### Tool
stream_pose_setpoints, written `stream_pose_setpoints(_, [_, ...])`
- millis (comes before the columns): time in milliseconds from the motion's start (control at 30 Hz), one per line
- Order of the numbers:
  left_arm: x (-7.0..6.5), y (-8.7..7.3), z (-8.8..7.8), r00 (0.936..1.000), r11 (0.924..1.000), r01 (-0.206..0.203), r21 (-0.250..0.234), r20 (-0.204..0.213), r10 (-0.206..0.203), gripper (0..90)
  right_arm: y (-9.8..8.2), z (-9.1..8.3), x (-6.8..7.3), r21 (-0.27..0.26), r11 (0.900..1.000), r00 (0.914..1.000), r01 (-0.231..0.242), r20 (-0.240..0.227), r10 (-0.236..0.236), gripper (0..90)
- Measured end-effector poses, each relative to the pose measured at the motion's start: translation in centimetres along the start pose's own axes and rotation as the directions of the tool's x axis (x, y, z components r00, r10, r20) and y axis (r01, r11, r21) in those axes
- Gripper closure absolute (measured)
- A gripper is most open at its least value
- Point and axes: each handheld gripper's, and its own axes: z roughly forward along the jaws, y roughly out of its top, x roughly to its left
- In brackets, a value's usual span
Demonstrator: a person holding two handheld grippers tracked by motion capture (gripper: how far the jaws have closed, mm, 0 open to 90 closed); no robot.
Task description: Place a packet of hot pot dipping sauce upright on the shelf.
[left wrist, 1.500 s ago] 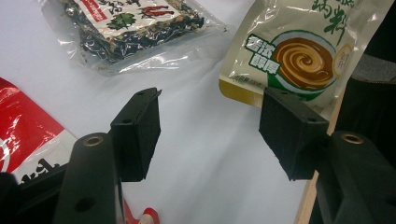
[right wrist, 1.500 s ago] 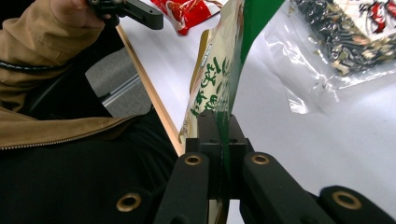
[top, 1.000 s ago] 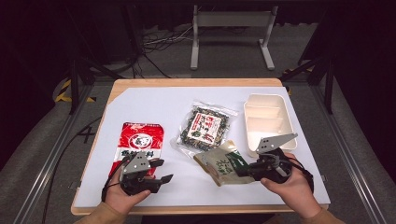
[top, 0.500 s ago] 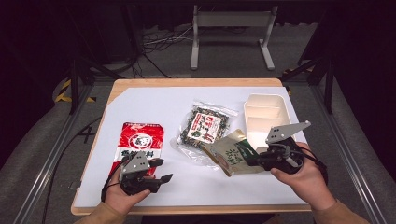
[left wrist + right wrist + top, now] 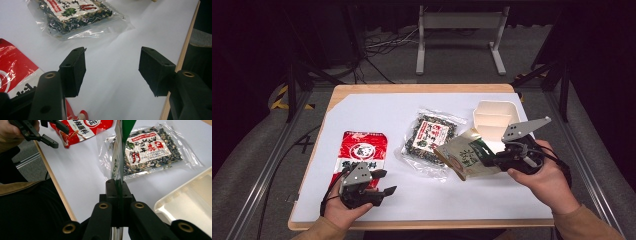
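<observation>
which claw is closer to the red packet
Left. The left claw sits open at the red packet's near end; the right claw, gripping the green pouch, is far across the table.

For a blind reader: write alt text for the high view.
The right gripper holds a gold-green packet lifted beside a white tray. The left gripper rests open near a red packet; a clear seaweed bag lies mid-table.

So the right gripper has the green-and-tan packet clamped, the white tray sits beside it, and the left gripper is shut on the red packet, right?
Not quite: the left gripper is open, jaws apart over bare table beside the red packet, as the left gripper view shows. The right gripper does clamp the green-and-tan packet, with the white tray beside it.
</observation>
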Motion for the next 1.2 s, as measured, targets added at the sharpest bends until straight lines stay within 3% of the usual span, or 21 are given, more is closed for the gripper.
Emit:
stream_pose_setpoints(467, [0.3,-0.1,-0.3,0.9998,0.9997,0.015,-0.021,-0.015,-0.015,38.5,2.8,-2.3,-1.6,0.044,0.998,0.9966,0.035,0.072,-0.038,89.8])
stream_pose_setpoints(733, [0.3,-0.4,-0.6,0.9993,0.9994,0.022,-0.026,-0.029,-0.023,38.5,4.2,-2.8,-3.5,0.105,0.993,0.9936,0.051,0.095,-0.061,89.8])
stream_pose_setpoints(1100, [0.6,-1.1,-1.4,0.997,0.9976,0.059,-0.037,-0.047,-0.061,38.5,5.6,-3.3,-5.7,0.137,0.987,0.9845,0.081,0.144,-0.101,89.7])
stream_pose_setpoints(1200, [0.6,-1.1,-1.3,0.9972,0.9977,0.056,-0.038,-0.047,-0.058,38.7,5.9,-3.4,-6.3,0.152,0.983,0.9777,0.106,0.164,-0.131,89.7])
